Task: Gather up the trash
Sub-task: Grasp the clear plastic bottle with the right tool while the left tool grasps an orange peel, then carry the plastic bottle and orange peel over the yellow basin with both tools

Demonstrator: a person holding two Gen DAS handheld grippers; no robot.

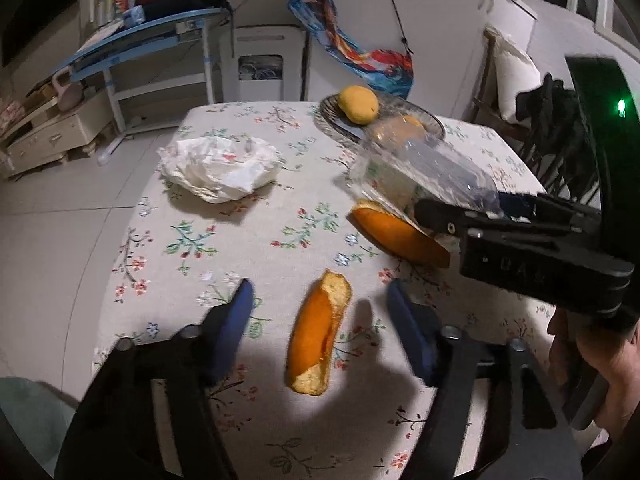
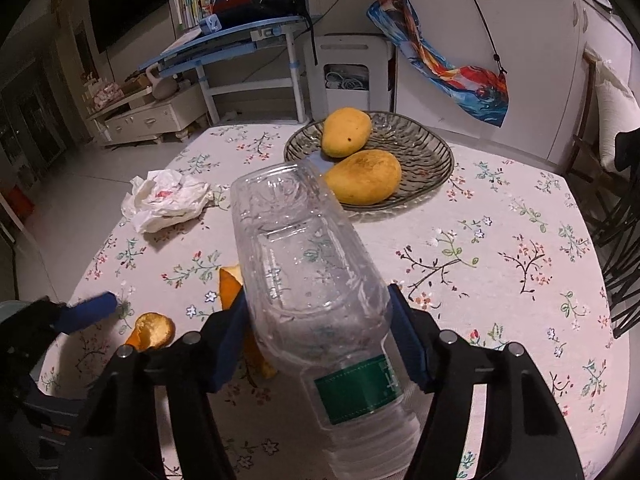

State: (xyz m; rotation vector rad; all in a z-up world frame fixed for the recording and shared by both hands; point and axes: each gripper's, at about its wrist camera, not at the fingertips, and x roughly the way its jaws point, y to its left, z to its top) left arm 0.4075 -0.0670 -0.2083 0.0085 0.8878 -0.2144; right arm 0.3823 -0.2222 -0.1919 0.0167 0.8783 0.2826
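Observation:
My left gripper (image 1: 320, 300) is open above the floral tablecloth, its blue fingers either side of an orange peel strip (image 1: 318, 336). A second orange peel (image 1: 396, 236) lies further right. My right gripper (image 2: 318, 312) is shut on a clear plastic bottle (image 2: 308, 272) with a green label and holds it above the table; it also shows in the left wrist view (image 1: 420, 172). A crumpled white plastic bag (image 1: 220, 168) lies at the table's left; it also shows in the right wrist view (image 2: 168, 198). The peels show in the right wrist view (image 2: 154, 330), partly hidden by the bottle.
A glass dish (image 2: 424, 148) holds two mangoes (image 2: 346, 132) at the back of the table. Chairs (image 2: 616, 216) stand at the right. A blue desk (image 2: 240, 40) and a white cabinet stand beyond the table's far edge.

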